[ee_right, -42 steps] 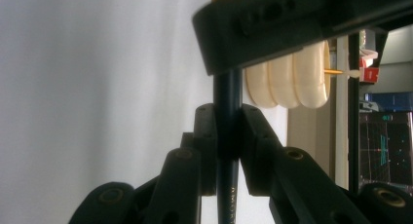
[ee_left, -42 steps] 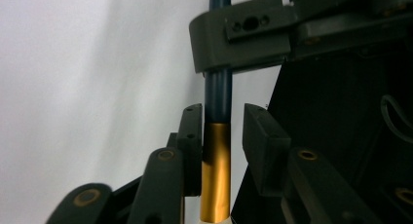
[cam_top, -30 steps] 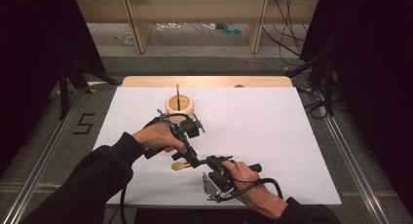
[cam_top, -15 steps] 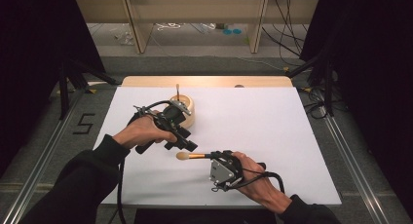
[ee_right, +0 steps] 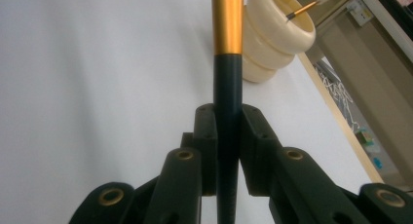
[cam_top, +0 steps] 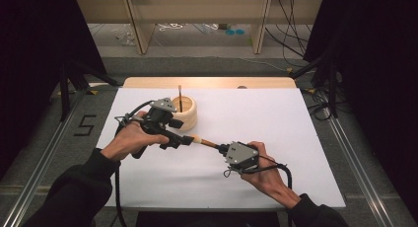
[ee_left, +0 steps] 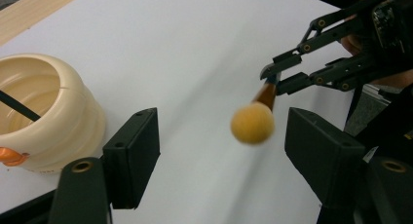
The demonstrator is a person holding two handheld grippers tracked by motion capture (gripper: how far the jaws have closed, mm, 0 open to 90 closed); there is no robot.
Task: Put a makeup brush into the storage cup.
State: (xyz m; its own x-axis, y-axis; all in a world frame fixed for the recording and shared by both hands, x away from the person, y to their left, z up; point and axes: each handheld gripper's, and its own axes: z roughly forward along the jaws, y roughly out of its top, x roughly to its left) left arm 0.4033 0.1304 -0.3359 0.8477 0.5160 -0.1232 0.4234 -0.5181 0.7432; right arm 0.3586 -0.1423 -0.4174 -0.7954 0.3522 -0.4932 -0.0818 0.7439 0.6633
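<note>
1. The right gripper [cam_top: 221, 148] has its jaws pressed together on the dark handle of a brush [cam_top: 206, 142], as the right gripper view shows, with the gold band of the brush [ee_right: 227, 19] rising just past the jaw tips.
2. The brush lies nearly level above the white table [cam_top: 296, 138], its fluffy tan head [ee_left: 252, 122] pointing toward ten o'clock from the right hand [cam_top: 263, 170].
3. The left gripper [cam_top: 185, 140] has just been opening; its jaws now stand wide, the brush head between them and touching neither pad.
4. A cream-coloured pot [cam_top: 186, 113] stands at twelve o'clock from the brush head, just beside the left gripper, with a thin brush [cam_top: 180, 97] standing in it.
</note>
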